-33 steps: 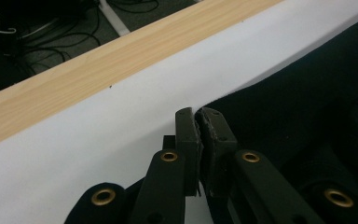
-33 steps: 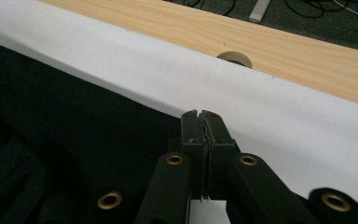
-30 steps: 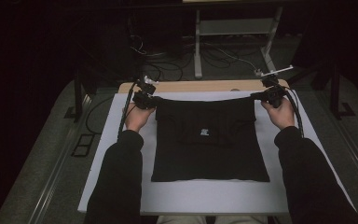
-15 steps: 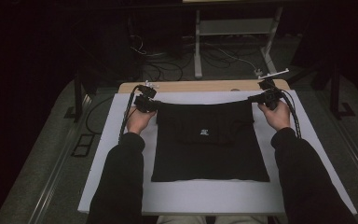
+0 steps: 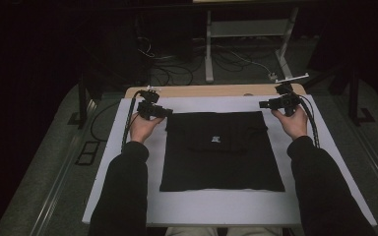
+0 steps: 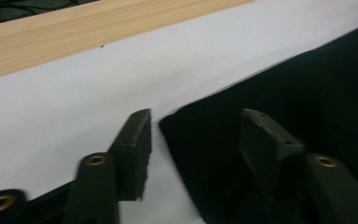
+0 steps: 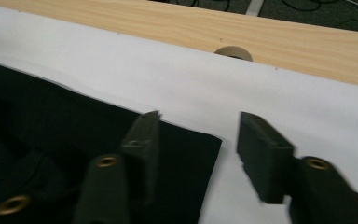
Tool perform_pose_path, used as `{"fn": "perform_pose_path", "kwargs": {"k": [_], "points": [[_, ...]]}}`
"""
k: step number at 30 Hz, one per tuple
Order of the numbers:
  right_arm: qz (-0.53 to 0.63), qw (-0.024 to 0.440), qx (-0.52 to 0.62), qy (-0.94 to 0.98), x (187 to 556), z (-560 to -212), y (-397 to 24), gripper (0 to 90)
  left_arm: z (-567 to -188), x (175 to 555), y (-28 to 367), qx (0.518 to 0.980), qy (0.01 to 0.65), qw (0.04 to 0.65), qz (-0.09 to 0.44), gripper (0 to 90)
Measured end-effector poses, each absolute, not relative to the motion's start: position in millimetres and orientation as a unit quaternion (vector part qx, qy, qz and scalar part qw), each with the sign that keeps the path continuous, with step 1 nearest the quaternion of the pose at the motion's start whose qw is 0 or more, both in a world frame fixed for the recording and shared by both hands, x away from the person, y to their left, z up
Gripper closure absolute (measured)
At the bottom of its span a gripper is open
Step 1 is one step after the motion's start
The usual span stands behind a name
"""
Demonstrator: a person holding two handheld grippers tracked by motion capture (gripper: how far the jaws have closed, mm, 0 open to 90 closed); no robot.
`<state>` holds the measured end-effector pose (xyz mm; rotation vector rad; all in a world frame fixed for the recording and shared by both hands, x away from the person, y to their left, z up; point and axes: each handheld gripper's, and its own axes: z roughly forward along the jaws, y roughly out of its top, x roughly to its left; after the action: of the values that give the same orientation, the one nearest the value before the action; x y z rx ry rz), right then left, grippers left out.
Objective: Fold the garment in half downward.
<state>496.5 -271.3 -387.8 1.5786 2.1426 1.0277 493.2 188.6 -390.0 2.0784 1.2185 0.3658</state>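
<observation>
Jaws on both sides are spread wide and holding nothing. From the left gripper view, my left gripper (image 6: 193,144) sits right at the far left corner of the black cloth (image 6: 298,116) — one jaw is over the white board (image 6: 74,93), the other over the fabric, and the corner pokes into the gap between them. I can't tell if either jaw is actually touching the cloth or just hovering above it.

Same story mirrored on the other side. In the right gripper view my right gripper (image 7: 200,154) straddles the far right corner of the black cloth (image 7: 51,130) — one jaw above the fabric, the other above bare white board (image 7: 307,107), corner in between, nothing pinched.

From the high view, the black cloth (image 5: 221,150) lies flat and roughly square in the middle of the white board (image 5: 216,206), with a small pale label near its centre. The left gripper (image 5: 161,112) is at its far left corner and the right gripper (image 5: 266,104) near its far right corner, jaws pointing inward toward each other. Both forearms in dark sleeves come up along either side of the cloth, with my left hand (image 5: 142,127) and right hand (image 5: 291,120) resting low by the board's far end. A strip of wooden table (image 5: 211,91) shows past the board.
</observation>
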Motion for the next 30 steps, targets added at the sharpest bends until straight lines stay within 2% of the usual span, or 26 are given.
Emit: {"fn": "perform_pose_path", "kwargs": {"k": [2,5,7,9,12,14,16,17,30], "points": [[0.367,0.137,0.542,0.744,495,-384,-273,37.4,-388,491,185,0.798,0.466,0.355,0.142,31.7],[0.379,0.132,0.534,0.744,492,-380,-274,29.2,-384,488,181,0.799,0.455,0.368,0.142,26.5],[0.389,0.111,0.527,0.748,491,-377,-274,24.0,-382,487,177,0.798,0.450,0.379,0.131,21.3],[0.393,0.108,0.522,0.749,489,-374,-273,18.3,-381,485,173,0.800,0.445,0.379,0.136,10.5],[0.398,0.097,0.513,0.755,487,-372,-271,13.3,-380,484,169,0.802,0.445,0.372,0.141,0.0],[0.396,0.103,0.507,0.759,485,-370,-269,11.3,-380,483,167,0.799,0.447,0.379,0.137,0.0],[0.392,0.106,0.509,0.759,484,-370,-267,1.4,-379,483,168,0.801,0.442,0.380,0.137,0.0],[0.394,0.105,0.506,0.760,483,-369,-266,0.0,-379,482,167,0.803,0.438,0.379,0.140,0.0],[0.418,0.097,0.475,0.768,472,-357,-254,0.0,-368,475,162,0.802,0.418,0.399,0.154,0.0]]}}
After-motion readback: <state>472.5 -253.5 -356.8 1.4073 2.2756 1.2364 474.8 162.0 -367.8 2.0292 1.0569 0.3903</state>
